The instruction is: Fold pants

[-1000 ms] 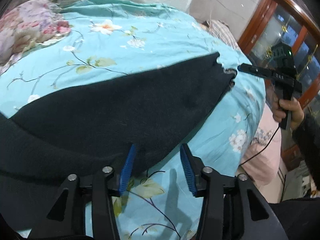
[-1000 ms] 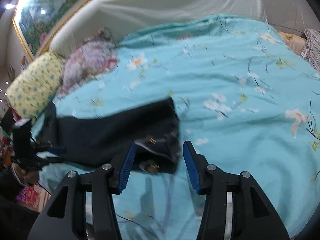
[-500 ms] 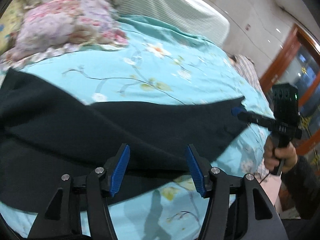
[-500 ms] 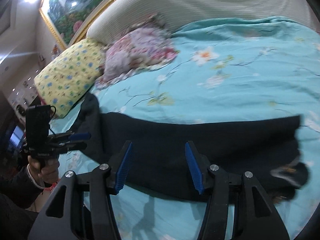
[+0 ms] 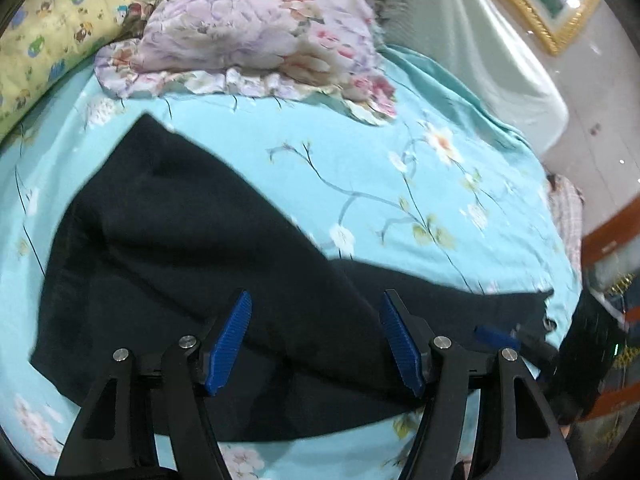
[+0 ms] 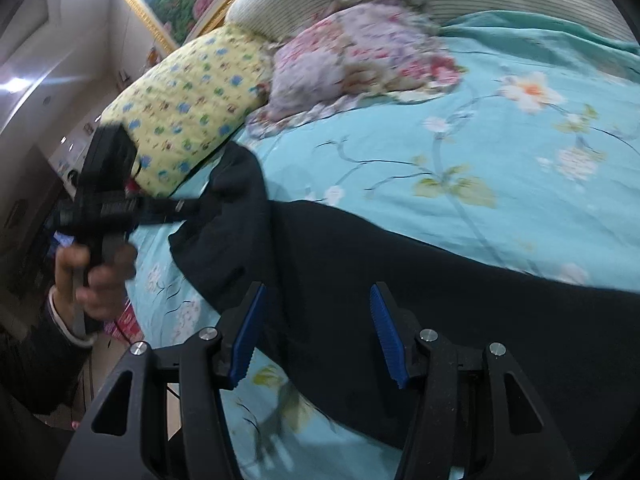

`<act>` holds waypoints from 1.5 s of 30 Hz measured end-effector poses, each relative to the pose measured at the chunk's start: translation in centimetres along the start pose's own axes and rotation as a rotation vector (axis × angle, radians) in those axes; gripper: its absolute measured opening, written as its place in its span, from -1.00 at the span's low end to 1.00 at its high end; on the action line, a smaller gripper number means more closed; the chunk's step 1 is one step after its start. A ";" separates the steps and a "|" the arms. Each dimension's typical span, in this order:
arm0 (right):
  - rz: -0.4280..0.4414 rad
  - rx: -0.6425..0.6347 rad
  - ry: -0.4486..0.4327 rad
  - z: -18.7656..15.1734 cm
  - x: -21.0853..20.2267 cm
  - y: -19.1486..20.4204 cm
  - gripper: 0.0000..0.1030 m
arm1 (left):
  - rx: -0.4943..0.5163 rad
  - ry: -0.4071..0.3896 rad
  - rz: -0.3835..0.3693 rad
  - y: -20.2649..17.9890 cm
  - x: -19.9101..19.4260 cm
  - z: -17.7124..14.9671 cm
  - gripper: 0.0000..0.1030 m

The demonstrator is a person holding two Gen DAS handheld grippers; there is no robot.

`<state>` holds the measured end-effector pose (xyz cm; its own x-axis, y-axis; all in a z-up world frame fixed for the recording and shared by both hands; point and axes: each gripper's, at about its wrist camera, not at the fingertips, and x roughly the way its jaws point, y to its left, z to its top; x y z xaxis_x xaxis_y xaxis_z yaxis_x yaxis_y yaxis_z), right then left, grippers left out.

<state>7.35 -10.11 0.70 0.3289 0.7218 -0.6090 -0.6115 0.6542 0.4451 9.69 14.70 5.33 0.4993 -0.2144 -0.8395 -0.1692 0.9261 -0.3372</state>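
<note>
Dark pants lie spread long across the bed, one end near the yellow pillow, below the floral pillow. Left gripper jaws gape wide and have just been opening, with nothing pinched between them (cloth is only beneath). Right gripper jaws are about half open, also empty, over the pants' middle. Risk: the fabric is bunched and creased at the pillow end, so a grab there would likely catch one layer only and drag the fold crooked; both views are blurred, so edges are hard to place. Versus a second ago: both views have swung toward the pillows, and the right gripper no longer sits at the waistband end.
</note>
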 end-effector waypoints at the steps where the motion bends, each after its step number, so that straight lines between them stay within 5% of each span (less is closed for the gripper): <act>1: 0.005 -0.008 0.008 0.2 0.5 0.4 0.07 | -0.015 0.026 0.040 -0.2 0.4 1.1 0.34; 11: 0.037 -0.121 0.105 2.3 5.8 4.2 0.07 | -0.078 0.240 0.302 0.3 5.3 6.1 0.20; 14: 0.035 -0.126 0.155 2.4 7.4 4.3 0.07 | -0.065 0.282 0.329 0.3 6.7 6.4 0.00; 17: 0.040 -0.127 0.196 2.2 8.9 4.3 0.07 | -0.049 0.297 0.324 0.4 7.3 5.9 -0.66; 19: 0.046 -0.132 0.214 1.9 9.6 4.5 -0.10 | -0.032 0.277 0.320 0.5 7.1 5.5 -0.86; 21: 0.053 -0.146 0.222 1.6 9.9 4.9 -0.53 | -0.035 0.232 0.299 1.1 5.9 4.7 -0.96; 23: 0.037 -0.168 0.215 1.5 9.8 5.2 -0.76 | -0.053 0.189 0.271 1.6 4.6 3.9 -1.00; 29: 0.047 -0.178 0.171 1.7 8.7 5.6 -0.86 | -0.166 0.151 0.133 4.1 2.4 2.6 -0.99; 32: 0.038 -0.191 0.175 1.6 8.7 5.8 -0.86 | -0.186 0.194 0.144 3.4 3.1 3.7 -0.28; 33: 0.036 -0.194 0.177 1.6 8.9 5.9 -0.86 | -0.198 0.218 0.159 3.2 3.5 4.1 0.20; 39: 0.035 -0.231 0.167 1.4 8.8 6.5 -0.86 | -0.145 0.279 0.310 0.9 6.9 6.3 0.26; 41: 0.043 -0.238 0.163 1.3 8.6 6.6 -0.86 | -0.119 0.304 0.355 0.3 8.1 6.2 0.13; 43: 0.046 -0.248 0.156 1.4 8.3 6.7 -0.86 | -0.107 0.304 0.355 0.1 8.2 6.0 -0.59; 45: 0.042 -0.258 0.147 1.5 8.2 6.8 -0.86 | -0.104 0.272 0.331 0.1 7.4 5.6 -0.82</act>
<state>6.89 0.59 -0.27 0.2028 0.6944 -0.6904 -0.7912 0.5317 0.3023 18.15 14.92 1.53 0.1644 0.0020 -0.9864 -0.3740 0.9254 -0.0605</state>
